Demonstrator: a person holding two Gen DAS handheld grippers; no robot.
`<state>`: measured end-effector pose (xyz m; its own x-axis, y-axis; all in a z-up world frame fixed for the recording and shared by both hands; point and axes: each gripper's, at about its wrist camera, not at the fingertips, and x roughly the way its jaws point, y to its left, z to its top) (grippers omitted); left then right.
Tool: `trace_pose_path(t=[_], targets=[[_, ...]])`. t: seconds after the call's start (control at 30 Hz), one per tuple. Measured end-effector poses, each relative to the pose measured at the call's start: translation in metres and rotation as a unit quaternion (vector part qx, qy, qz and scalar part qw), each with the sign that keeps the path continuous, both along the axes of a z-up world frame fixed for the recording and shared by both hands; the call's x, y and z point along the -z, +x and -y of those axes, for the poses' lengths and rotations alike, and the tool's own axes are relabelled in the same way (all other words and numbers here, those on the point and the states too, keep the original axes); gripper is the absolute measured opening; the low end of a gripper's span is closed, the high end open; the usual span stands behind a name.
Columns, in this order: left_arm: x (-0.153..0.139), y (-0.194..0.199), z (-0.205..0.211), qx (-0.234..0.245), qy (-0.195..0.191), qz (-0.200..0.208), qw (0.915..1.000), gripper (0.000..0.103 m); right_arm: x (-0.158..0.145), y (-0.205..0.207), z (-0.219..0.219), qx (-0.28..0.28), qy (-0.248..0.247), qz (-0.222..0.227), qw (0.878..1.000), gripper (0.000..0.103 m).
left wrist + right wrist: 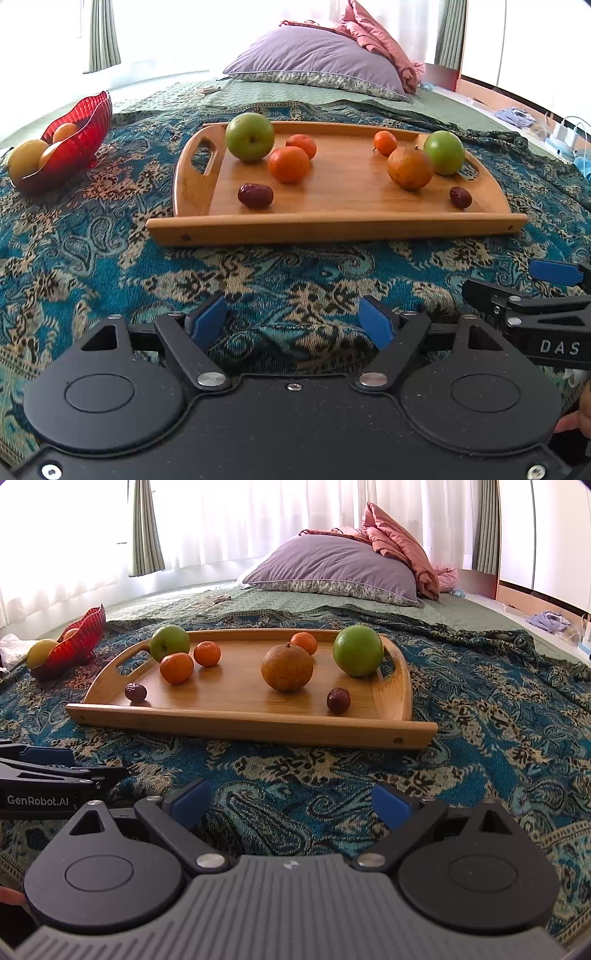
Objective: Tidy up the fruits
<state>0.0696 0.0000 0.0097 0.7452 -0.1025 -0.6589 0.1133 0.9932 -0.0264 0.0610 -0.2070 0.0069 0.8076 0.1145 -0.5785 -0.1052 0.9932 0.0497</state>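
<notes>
A wooden tray [332,225] [236,723] lies on a patterned bed cover. On it are two green apples [250,137] [357,650], several small oranges [289,164] [176,668], a larger brownish orange [410,168] [287,667] and two dark red dates [255,195] [338,700]. A red bowl [79,146] [79,638] with yellow and orange fruit sits to the tray's left. My left gripper [295,323] hovers open over the cover, short of the tray, nothing between its blue pads. My right gripper [291,803] is open too, beside the left one, also empty.
A purple pillow [317,62] [332,568] and a pink quilt [380,40] lie at the bed's far end. The blue patterned cover [92,240] surrounds the tray. Clutter and cables [554,129] sit off the bed at far right. Curtains hang behind.
</notes>
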Motion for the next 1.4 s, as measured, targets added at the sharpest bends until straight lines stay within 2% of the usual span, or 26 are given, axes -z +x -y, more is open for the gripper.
trace_pose_path(t=[0.23,0.37,0.47,0.57,1.4], targets=[[0.004,-0.008,-0.002,-0.01,0.004,0.005,0.9999,0.083,0.004,-0.001,0.002,0.012,0.01,-0.005,1.0,0.102],[0.007,-0.01,-0.001,-0.013,0.013,0.006,0.9998,0.089,0.009,-0.004,0.002,0.016,0.004,-0.007,1.0,0.103],[0.009,-0.009,-0.002,-0.025,0.019,0.004,0.9995,0.099,0.013,-0.007,-0.004,0.013,-0.019,-0.002,1.0,0.103],[0.011,-0.007,-0.003,-0.03,0.015,0.002,0.9994,0.102,0.015,-0.008,-0.01,0.013,-0.04,0.001,0.999,0.103],[0.015,-0.005,0.0,-0.043,0.025,0.001,0.9988,0.103,0.019,-0.009,-0.015,0.017,-0.053,0.002,0.998,0.103]])
